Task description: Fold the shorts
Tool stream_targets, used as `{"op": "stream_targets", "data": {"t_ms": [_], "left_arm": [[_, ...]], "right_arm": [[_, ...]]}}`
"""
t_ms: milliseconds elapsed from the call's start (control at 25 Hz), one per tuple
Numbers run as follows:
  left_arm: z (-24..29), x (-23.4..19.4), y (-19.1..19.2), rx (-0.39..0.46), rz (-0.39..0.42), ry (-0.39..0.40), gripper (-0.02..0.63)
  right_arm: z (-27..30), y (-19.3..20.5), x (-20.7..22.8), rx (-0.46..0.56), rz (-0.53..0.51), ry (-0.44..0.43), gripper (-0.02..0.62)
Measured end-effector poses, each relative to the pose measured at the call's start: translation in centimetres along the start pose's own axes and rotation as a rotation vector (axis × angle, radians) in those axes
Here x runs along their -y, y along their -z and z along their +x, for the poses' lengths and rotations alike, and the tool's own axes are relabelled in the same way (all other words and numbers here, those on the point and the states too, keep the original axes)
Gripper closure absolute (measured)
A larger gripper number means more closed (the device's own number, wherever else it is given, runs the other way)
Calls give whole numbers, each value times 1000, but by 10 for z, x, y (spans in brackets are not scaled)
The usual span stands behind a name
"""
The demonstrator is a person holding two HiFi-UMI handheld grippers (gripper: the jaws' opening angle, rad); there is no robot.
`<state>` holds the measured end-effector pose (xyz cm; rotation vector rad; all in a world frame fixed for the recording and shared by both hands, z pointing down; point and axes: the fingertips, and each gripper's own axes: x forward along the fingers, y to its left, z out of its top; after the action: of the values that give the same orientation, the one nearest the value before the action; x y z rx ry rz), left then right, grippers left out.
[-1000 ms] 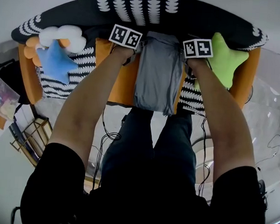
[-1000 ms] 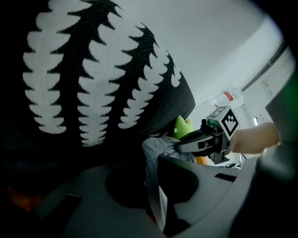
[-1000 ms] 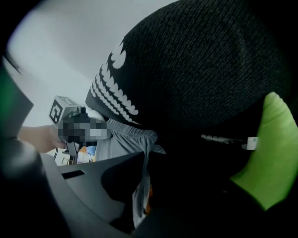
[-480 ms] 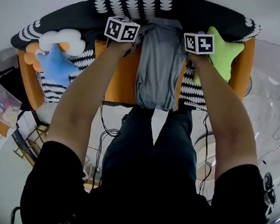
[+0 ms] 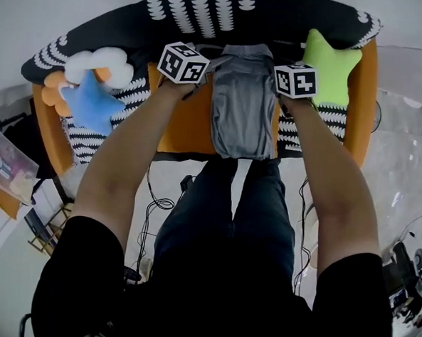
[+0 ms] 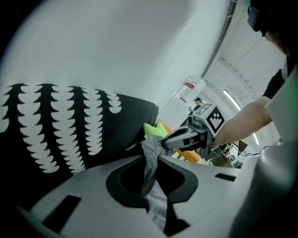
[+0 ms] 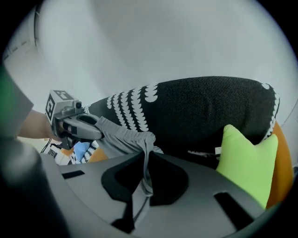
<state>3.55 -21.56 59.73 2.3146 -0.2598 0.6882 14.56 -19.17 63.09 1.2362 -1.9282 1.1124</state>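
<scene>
Left gripper [image 6: 151, 152] and right gripper [image 7: 145, 157] each pinch the grey shorts [image 5: 242, 102] over an orange seat [image 5: 189, 124]. Behind it are a black patterned cushion [image 5: 206, 11] and a white wall [image 7: 139, 37].

From the head view, no sight of the jaws of the left gripper [image 6: 152, 153] or right gripper [image 7: 145, 148], buried under their marker cubes and the hands, nor of the shorts' [image 5: 242, 102] pinched corners. In the right gripper view, cut off by the gripper's body the lower part of the green pillow [image 7: 249, 158]; in the left gripper view, only a sliver of it past the shorts, plus a bottle [image 6: 190, 88] with a label too small to read. At the head view's left edge, cropped a clear box [image 5: 7, 173], contents blurred.
</scene>
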Motion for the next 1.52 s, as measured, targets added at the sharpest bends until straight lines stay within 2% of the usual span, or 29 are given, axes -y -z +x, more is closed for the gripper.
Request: {"op": "stream_targets", "data": {"t_ms": [240,360,520,680,1120,1520], "left_arm": [[0,29,33,-48,48,21,546],[-3,42,45,-39,37,19,546],[-7,64,58,-26,35,13,546],[-9,85,74,-17,40,-1,546],[-14,128,153,-72,38,1,545],[-11,162,195,-113,53,25,545]], "right_arm": [[-12,49,-15,-22,6,-3,575],[-16,70,-26,-17,32,-30,575],[-37,83,-29,0,15,-9,575],[-51,105,-37,8,-1,-26,574],[-62,182,-64,-49,-36,-69,574],[-74,240,-76,-104,-36,-105,574]]}}
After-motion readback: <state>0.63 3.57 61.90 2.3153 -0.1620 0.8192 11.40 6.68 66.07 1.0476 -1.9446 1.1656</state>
